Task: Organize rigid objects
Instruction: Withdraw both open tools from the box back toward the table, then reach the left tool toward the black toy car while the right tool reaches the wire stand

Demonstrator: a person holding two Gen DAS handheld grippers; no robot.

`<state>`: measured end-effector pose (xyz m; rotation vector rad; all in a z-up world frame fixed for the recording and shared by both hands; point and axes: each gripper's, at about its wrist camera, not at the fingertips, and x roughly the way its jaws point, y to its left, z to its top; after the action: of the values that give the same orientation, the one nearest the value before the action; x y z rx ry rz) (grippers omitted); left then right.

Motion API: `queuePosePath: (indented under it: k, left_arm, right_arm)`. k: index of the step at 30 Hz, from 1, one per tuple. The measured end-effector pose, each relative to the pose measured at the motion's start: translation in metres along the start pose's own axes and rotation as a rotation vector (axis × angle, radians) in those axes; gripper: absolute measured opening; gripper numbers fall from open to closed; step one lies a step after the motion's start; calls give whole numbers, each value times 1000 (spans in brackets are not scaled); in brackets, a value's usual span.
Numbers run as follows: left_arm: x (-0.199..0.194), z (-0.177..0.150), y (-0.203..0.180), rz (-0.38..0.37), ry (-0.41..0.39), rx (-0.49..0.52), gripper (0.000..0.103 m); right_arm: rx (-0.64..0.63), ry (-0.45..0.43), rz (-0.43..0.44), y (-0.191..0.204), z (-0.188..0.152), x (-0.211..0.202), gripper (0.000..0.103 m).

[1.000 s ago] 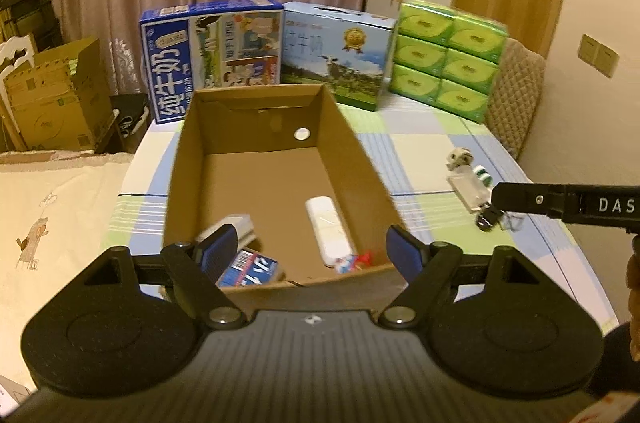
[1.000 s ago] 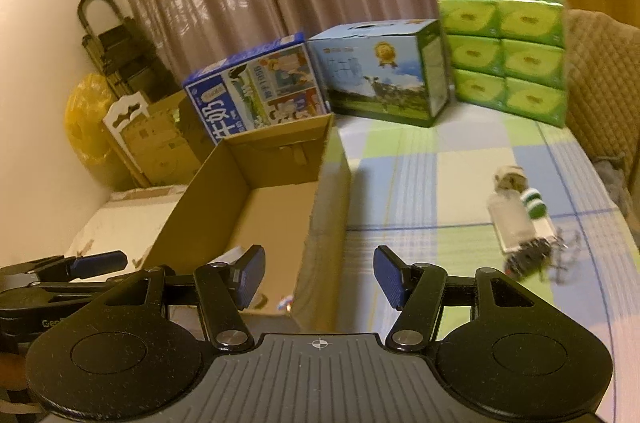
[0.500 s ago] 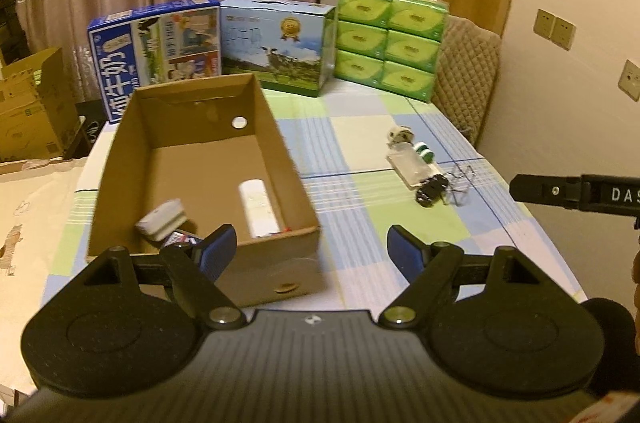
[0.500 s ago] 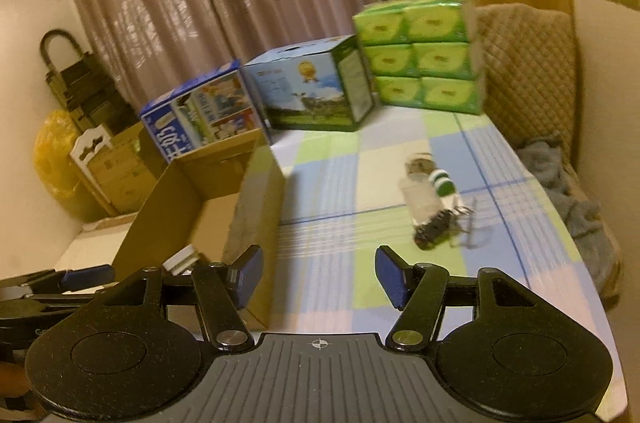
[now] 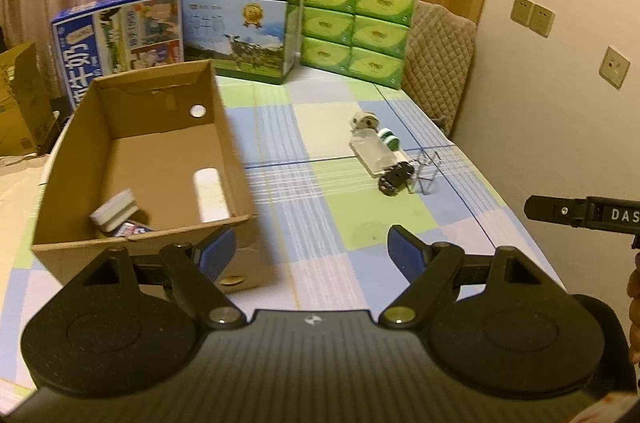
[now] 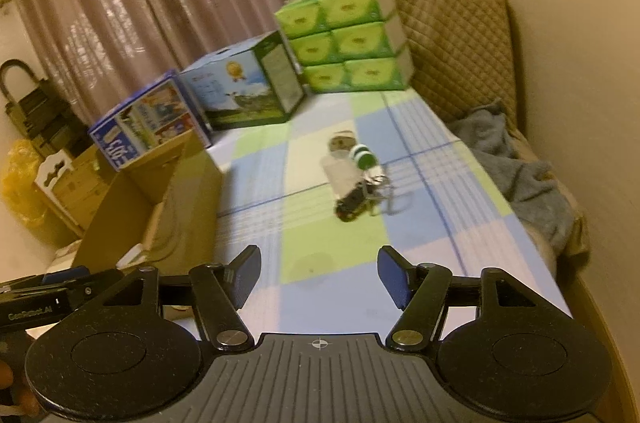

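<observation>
An open cardboard box (image 5: 224, 127) stands on the left of the checked table; it also shows in the right wrist view (image 6: 168, 195). Inside lie a white oblong item (image 5: 210, 195), a white block (image 5: 114, 210) and a blue-and-white packet (image 5: 130, 229). A small cluster lies on the table to the right: a clear flat case (image 5: 370, 153), a round pale piece (image 5: 363, 121), a green-and-white piece (image 5: 388, 138), a black key fob (image 5: 396, 177) and wire rings (image 5: 426, 167). The cluster shows in the right wrist view (image 6: 352, 179). My left gripper (image 5: 310, 249) is open and empty. My right gripper (image 6: 318, 273) is open and empty, short of the cluster.
Two milk cartons (image 5: 120, 31) (image 5: 240, 31) and a stack of green tissue packs (image 5: 356, 27) line the table's far edge. A quilted chair (image 6: 452, 43) with a grey cloth (image 6: 520, 175) stands at the right. Cardboard boxes (image 5: 20, 99) sit off the table at left.
Both grippers have swung right, away from the box toward the cluster. The box has shifted left in both views. Both stay open and empty.
</observation>
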<state>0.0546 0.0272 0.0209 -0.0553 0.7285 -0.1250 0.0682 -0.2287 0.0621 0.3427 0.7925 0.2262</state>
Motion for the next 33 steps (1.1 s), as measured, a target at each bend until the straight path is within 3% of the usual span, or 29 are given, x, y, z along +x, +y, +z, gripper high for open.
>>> queuePosePath:
  k: [19,33]
  left_arm:
    - [64,11,-49,-73,48,110,80]
    - [128,45,-58,-70,39,198,80]
  right_arm:
    - [28,17,-77,-44,13,30,63]
    - [-3,13,-74,-63,42,114,63]
